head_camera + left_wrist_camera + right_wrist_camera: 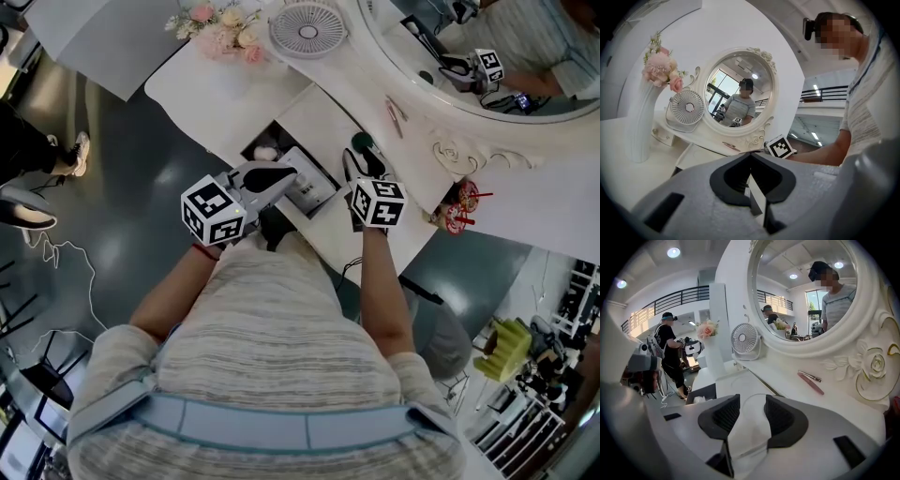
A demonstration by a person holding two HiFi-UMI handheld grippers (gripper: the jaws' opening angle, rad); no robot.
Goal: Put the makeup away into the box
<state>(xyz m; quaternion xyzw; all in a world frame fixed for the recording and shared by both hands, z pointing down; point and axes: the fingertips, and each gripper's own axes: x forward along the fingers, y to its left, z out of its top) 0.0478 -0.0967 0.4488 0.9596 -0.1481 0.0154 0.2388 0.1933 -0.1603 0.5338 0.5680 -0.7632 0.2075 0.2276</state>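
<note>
Right gripper (pixel 751 404) is wide open with only bare table (pixel 787 373) between its jaws. The pink makeup tube (pixel 811 382) lies ahead-right, apart. Left gripper (pixel 750 159) is closed.

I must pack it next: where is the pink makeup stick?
The pink makeup stick lies on the vanity top, right of centre in the right gripper view, below the mirror frame, left of its carved rose.
</note>
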